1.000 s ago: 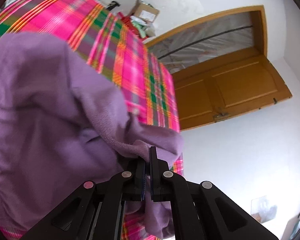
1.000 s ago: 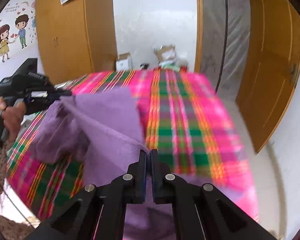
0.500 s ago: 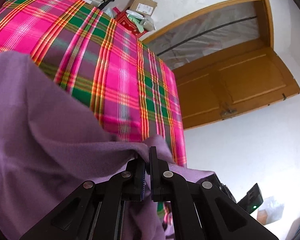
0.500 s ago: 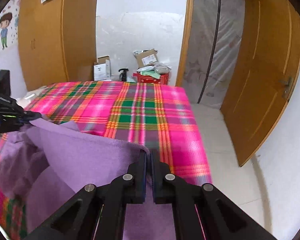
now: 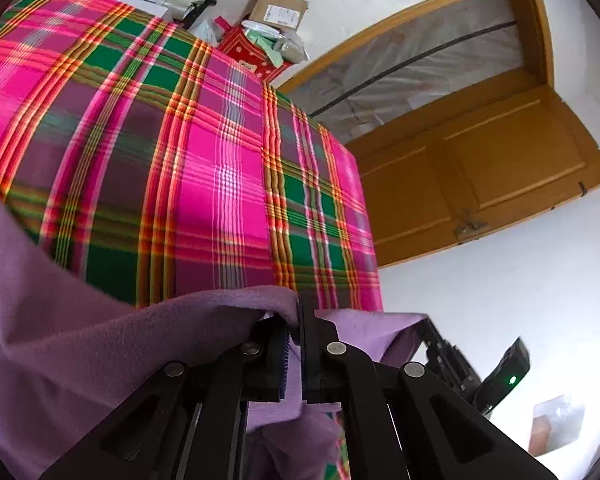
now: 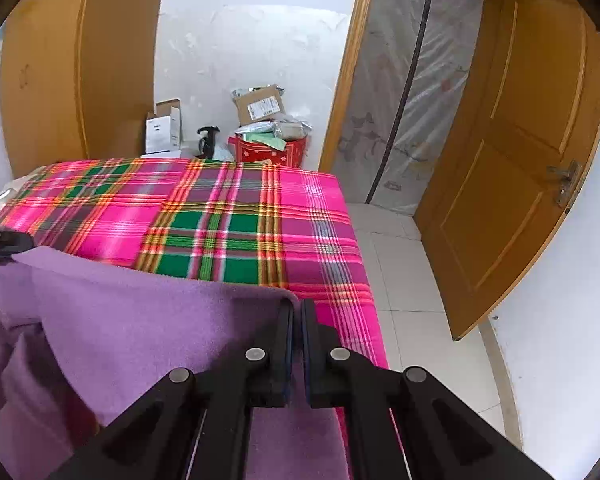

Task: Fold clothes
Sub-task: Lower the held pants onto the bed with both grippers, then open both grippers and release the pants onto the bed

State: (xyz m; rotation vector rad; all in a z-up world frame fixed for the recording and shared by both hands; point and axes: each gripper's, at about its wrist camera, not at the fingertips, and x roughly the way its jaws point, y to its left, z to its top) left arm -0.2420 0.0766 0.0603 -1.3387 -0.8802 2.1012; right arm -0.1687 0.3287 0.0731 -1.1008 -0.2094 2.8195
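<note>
Now, with the left gripper (image 5: 294,344) and right gripper (image 6: 296,344) each clamped on the purple garment (image 6: 148,320), we should keep its top edge taut (level too) above the bed (image 6: 228,216).

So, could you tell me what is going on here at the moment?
A person is folding a purple garment with two handheld grippers. The left gripper and the right gripper are each shut on its upper edge, holding it stretched between them above a bed with a pink and green plaid cover. No fold has been made yet.
</note>
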